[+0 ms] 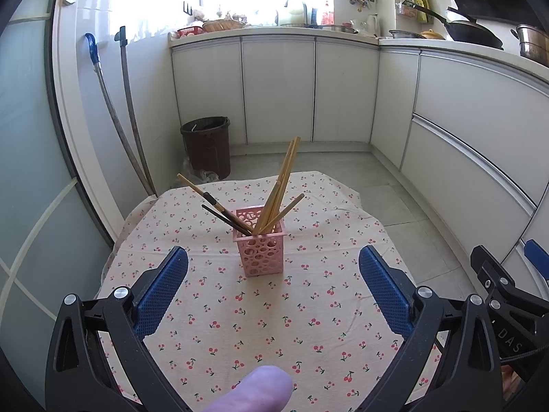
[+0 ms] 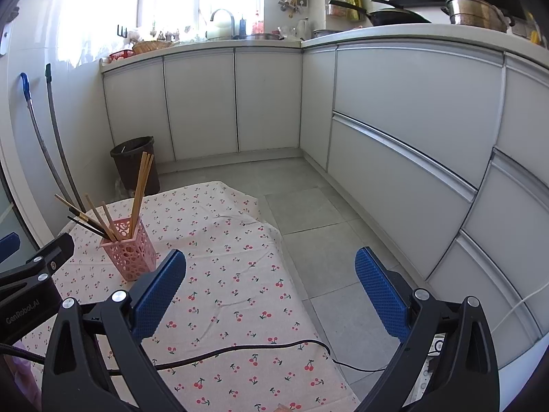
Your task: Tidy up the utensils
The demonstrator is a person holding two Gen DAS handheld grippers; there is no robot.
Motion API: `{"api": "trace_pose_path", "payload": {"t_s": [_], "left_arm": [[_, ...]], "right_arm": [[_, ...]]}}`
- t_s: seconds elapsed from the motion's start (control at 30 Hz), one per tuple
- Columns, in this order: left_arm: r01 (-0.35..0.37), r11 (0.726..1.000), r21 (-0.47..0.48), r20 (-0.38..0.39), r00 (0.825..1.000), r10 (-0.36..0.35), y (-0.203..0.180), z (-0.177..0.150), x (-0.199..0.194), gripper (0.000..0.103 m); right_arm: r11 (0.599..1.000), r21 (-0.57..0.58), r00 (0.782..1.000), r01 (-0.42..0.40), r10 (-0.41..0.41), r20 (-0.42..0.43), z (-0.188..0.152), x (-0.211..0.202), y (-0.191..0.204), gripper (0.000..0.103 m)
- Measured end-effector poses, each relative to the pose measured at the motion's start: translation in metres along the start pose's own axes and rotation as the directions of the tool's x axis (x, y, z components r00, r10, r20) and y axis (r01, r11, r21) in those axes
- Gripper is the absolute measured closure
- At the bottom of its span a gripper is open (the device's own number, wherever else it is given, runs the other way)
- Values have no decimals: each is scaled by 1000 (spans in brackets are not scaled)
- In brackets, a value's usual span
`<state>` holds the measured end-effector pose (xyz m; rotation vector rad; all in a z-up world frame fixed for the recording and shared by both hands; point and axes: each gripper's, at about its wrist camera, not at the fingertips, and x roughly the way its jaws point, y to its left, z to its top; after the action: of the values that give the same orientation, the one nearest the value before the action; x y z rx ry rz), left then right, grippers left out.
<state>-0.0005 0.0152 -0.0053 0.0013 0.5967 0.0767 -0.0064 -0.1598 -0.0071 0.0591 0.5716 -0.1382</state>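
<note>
In the left wrist view, a pink holder [image 1: 262,245] with round holes stands in the middle of the frame on a table with a cherry cloth [image 1: 212,312]. Wooden chopsticks [image 1: 283,185] stick up out of it and lean to the upper right. Dark chopsticks [image 1: 224,218] lean out to the left. The left gripper [image 1: 272,295] is at the bottom of the frame. Its two blue fingers [image 1: 161,292] are wide apart and hold nothing. The holder sits between them, farther up the frame. A fingertip [image 1: 252,389] shows at the bottom edge. Part of the right gripper [image 1: 507,295] shows at the right edge. A brown bin [image 1: 207,146] stands on the floor above the table.

In the right wrist view, the holder [image 2: 128,252] is at the left of the frame, near the table edge. The wooden chopsticks [image 2: 140,189] point up. The right gripper [image 2: 271,295] fills the bottom, wide open and with nothing in it. Its left finger is over the cloth [image 2: 233,274] and its right finger is over the gray floor [image 2: 308,219]. A black cable [image 2: 240,348] lies across the cloth near the bottom. White cupboards [image 2: 394,103] fill the right side.
</note>
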Motion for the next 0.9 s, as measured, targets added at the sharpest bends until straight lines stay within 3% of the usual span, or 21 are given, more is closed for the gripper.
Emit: {"api": "trace_pose_path", "payload": {"t_s": [0.9], "left_arm": [[-20, 1000, 9, -2, 1000, 20, 0, -2, 3, 8]], "right_arm": [[1000, -1, 1000, -1, 1, -17, -3, 4, 1, 7]]}}
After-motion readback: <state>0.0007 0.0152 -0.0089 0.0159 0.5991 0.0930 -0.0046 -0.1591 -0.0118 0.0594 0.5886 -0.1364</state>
